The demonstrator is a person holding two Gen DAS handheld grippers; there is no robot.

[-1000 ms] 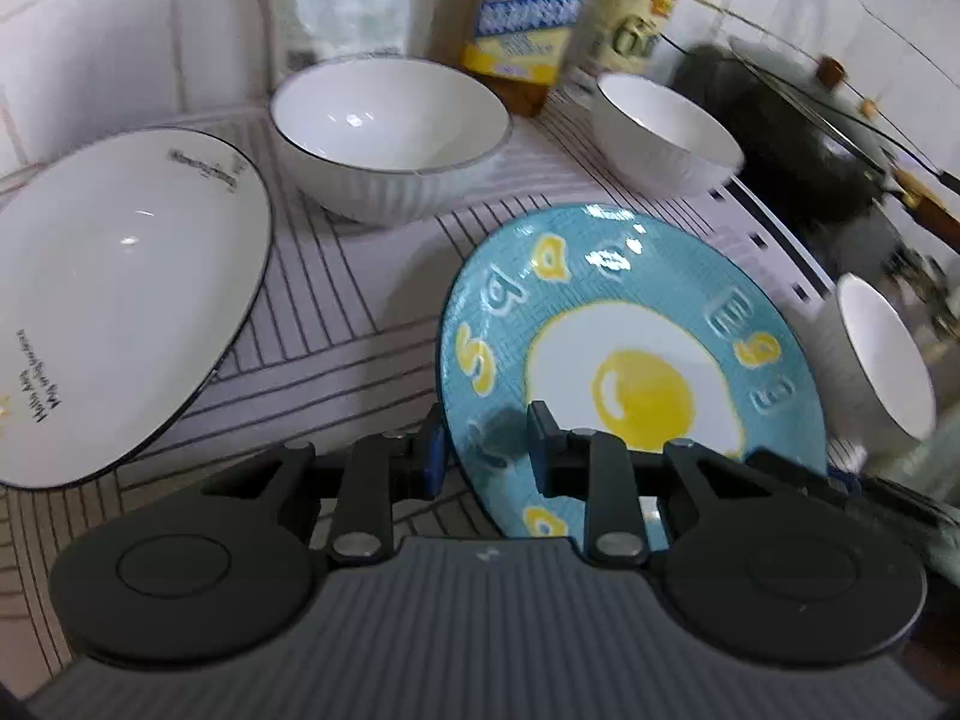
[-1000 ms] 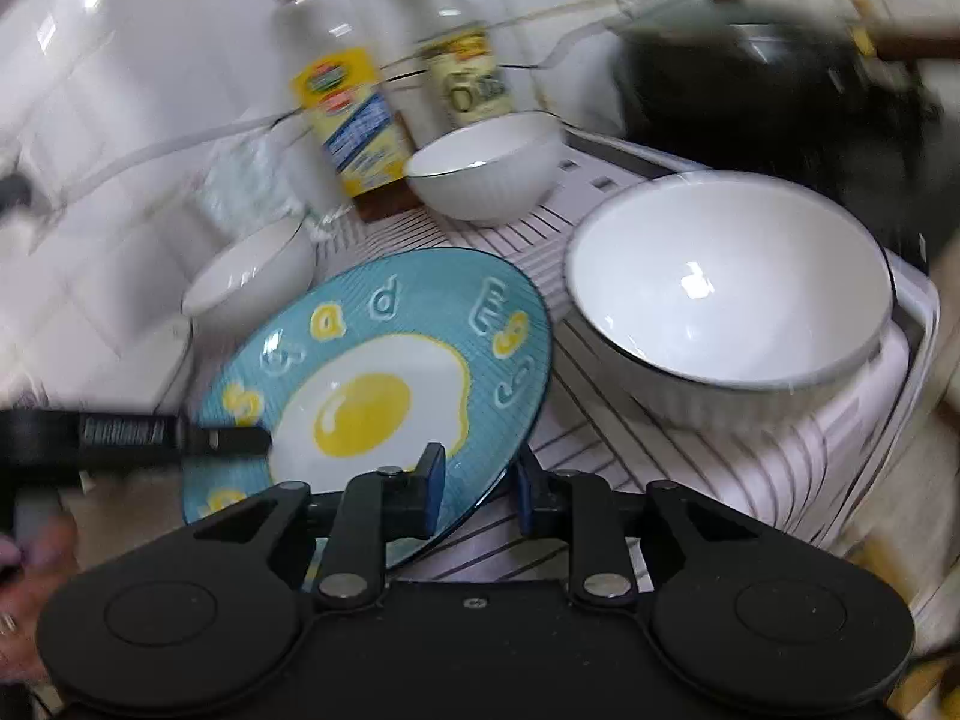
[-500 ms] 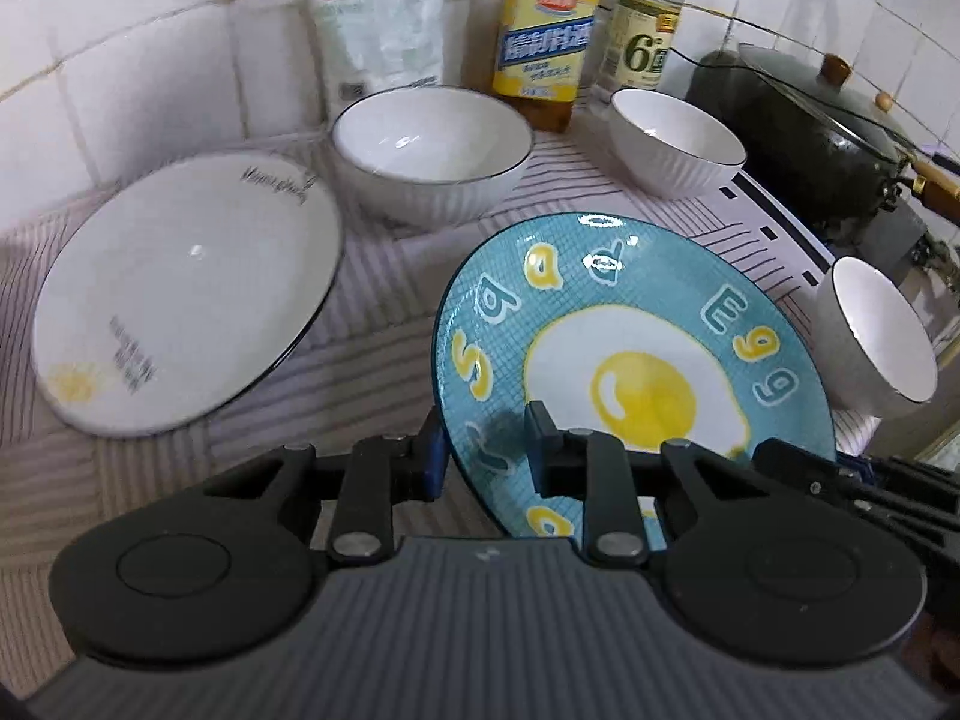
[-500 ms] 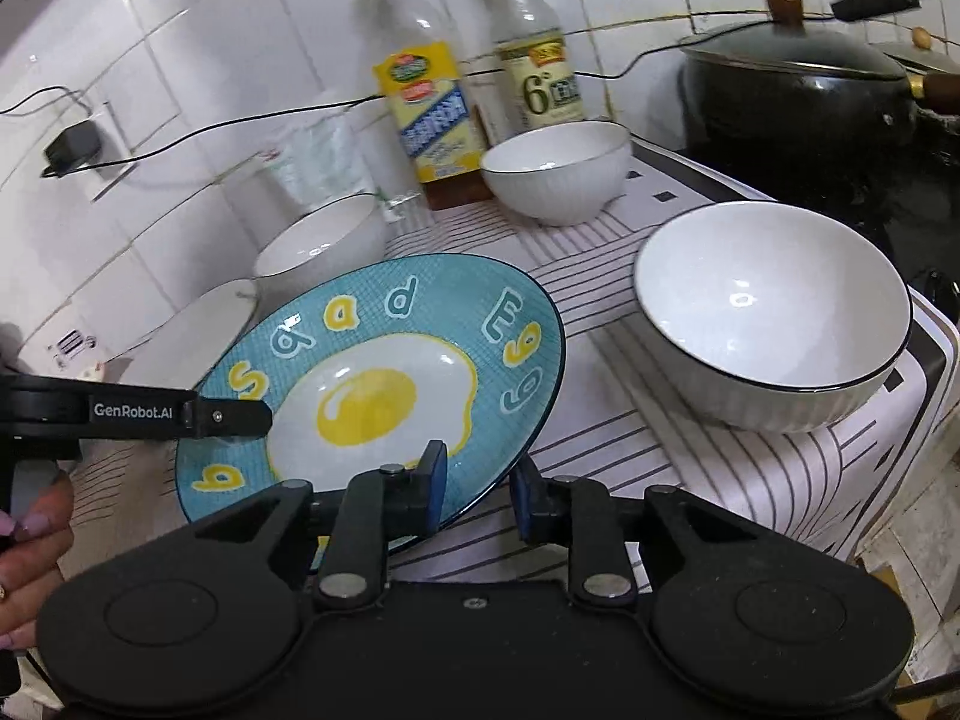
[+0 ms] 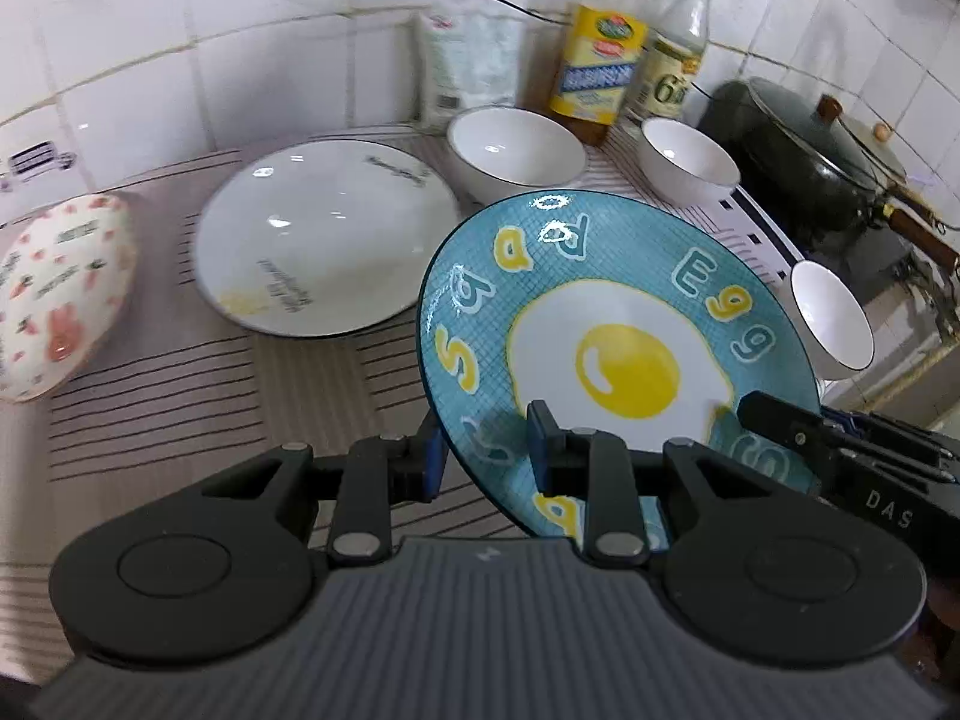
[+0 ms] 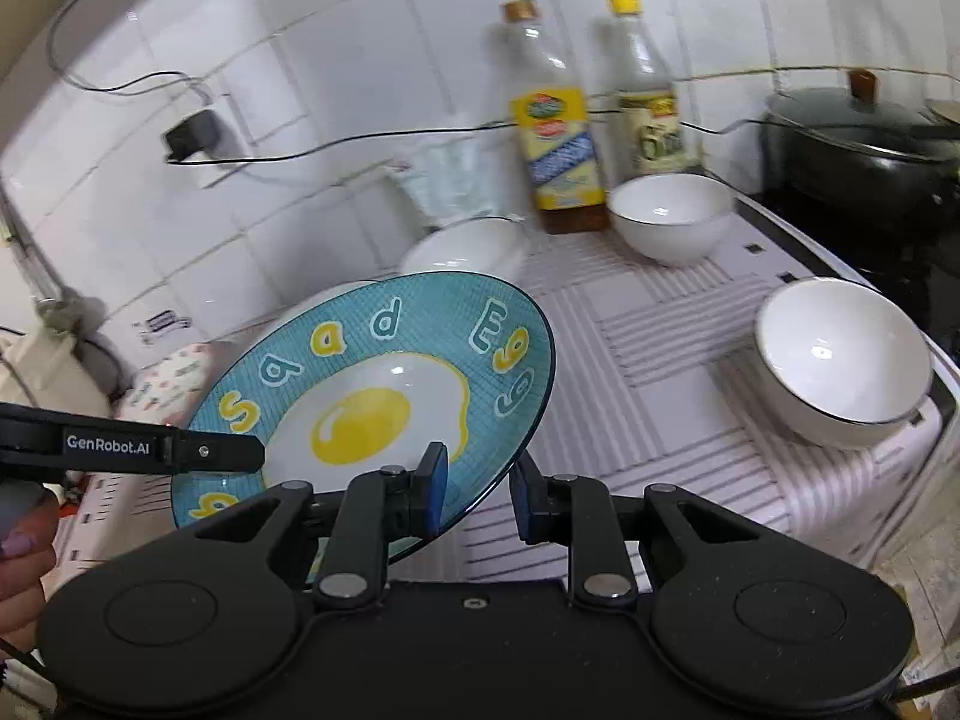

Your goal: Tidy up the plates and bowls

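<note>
- You hold the blue plate (image 5: 618, 360) off the tabletop (image 5: 180, 396), tilted, with its egg picture facing up and toward you.
- Your left tongs (image 5: 483, 450) are narrowed onto the plate's near rim, one finger under it and one on top; I judge this a firm pinch.
- Your right tongs (image 6: 477, 489) pinch the rim on the opposite side in the same way, so the plate hangs between both of your hands.
- The plate looks like glazed ceramic: stiff, fairly heavy for a rim grip, slippery and breakable. Keep both pinches on the rim, well apart, and avoid letting it tilt further.
- The white plate (image 5: 327, 240) lies flat on the striped cloth to the left and farther off; it is bare and seems the likely base for a stack.
- A patterned plate (image 5: 60, 294) with pink prints sits at the far left edge; I cannot tell whether anything is on it.
- Three white bowls are empty: one (image 5: 516, 150) at the back near the bottles, a smaller one (image 5: 690, 159) to its right, and one (image 5: 831, 321) at the right edge.
- Two bottles (image 5: 600, 78) stand against the tiled wall, and a dark lidded pot (image 5: 798, 150) sits at the far right, well apart from the plates.
- The bowls will handle like the plate: rigid, smooth and fragile, best taken at the rim.
</note>
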